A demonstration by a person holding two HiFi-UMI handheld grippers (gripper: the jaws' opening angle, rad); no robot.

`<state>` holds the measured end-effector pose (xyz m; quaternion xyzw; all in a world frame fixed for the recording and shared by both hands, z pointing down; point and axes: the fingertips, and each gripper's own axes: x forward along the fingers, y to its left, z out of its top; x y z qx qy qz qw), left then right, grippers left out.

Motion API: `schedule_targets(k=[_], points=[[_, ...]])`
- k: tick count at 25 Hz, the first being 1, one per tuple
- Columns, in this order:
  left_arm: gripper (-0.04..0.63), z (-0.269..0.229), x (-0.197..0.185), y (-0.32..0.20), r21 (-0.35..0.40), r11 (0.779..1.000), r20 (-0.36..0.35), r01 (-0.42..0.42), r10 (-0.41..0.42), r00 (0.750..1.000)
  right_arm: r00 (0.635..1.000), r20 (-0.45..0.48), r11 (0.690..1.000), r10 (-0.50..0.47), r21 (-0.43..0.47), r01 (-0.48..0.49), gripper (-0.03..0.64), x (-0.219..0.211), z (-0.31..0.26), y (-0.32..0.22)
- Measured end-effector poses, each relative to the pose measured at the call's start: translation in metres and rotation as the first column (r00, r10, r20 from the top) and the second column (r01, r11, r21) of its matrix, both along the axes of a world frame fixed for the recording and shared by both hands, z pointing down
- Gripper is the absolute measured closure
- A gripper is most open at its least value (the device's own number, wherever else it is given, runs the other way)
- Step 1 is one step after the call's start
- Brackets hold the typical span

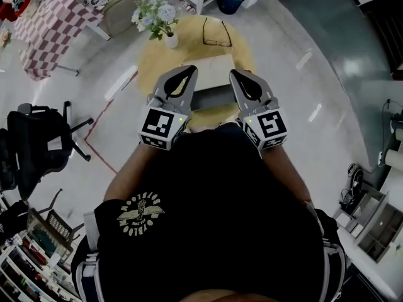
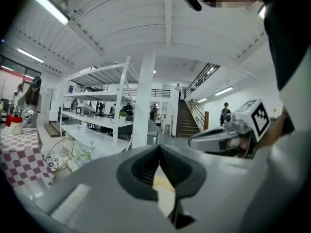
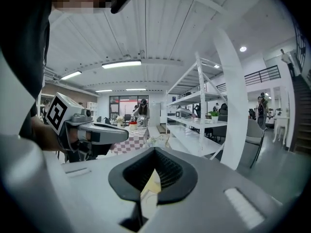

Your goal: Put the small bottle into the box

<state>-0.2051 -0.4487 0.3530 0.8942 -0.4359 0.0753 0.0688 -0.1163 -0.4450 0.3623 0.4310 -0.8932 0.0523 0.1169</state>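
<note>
Head view: the box (image 1: 211,75) sits on the table (image 1: 151,58) just beyond both tongs. Its long side runs left-right, midway between my left gripper (image 1: 187,74) and right gripper (image 1: 237,77). I can't find the small bottle.
Left gripper view: jaws pressed together, empty.
Right gripper view: jaws pressed together, empty.

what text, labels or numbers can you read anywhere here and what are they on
No text here is readable.
Shirt emblem: ring of lettering, too blurred to read.
Left marker cube: black-and-white square pattern only, no letters.
Right marker cube: the same, no letters.
</note>
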Motion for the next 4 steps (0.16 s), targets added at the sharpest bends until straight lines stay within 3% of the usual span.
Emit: schedule_targets(k=[4], points=[[0.595,0.0037,0.0002,0.0012,0.002,1.000,0.000,0.002,-0.002,1.000,1.000,0.003,1.000,0.020,-0.002,-0.020,0.609,0.0057,-0.0009,0.0041]])
